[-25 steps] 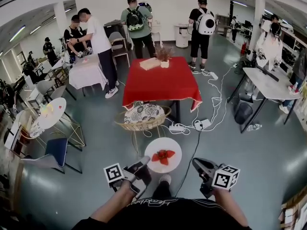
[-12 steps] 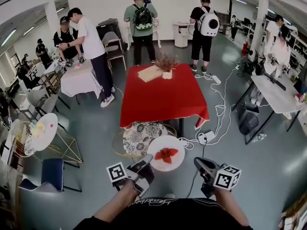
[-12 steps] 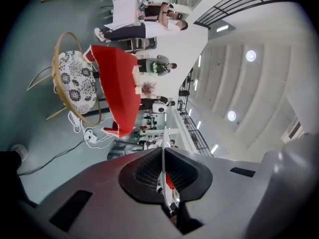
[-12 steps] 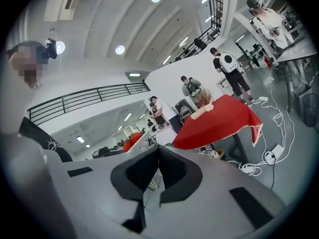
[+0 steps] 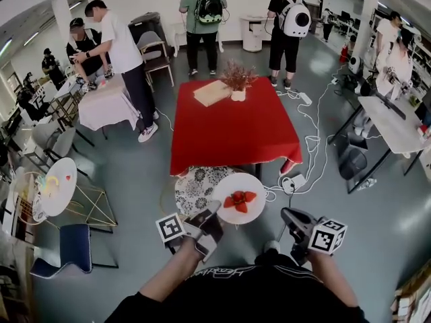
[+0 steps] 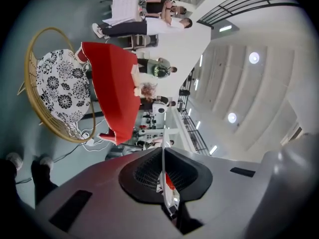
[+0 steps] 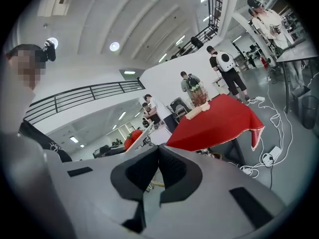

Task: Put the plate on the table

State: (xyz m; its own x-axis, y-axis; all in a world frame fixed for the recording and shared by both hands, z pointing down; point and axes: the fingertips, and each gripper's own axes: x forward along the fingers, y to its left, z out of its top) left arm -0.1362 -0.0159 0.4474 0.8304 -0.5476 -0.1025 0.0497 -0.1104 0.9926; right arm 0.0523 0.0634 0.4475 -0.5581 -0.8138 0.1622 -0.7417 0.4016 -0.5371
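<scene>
A white plate [image 5: 240, 198] with red strawberries on it hangs in the air in front of me. My left gripper [image 5: 213, 214] is shut on its near left rim. In the left gripper view the plate [image 6: 163, 176] shows edge-on, pinched between the two dark pads. The red-clothed table [image 5: 236, 128] stands just beyond the plate, with a dried-flower vase [image 5: 237, 81] and a flat box at its far end. My right gripper [image 5: 291, 216] is to the right of the plate, shut and holding nothing. The right gripper view shows its pads meeting [image 7: 158, 154], the plate [image 7: 140, 137] to their left and the table [image 7: 215, 120] ahead.
A wicker chair with a patterned cushion [image 5: 196, 188] stands between me and the table, partly under the plate. Power strips and white cables [image 5: 300, 173] lie on the floor at the right. Several people stand behind the table. Small tables and chairs [image 5: 59, 180] fill the left.
Both grippers and the plate have travelled forward towards the red table, which now looks nearer. The wicker chair has slid under the plate. The grip on the plate is unchanged.
</scene>
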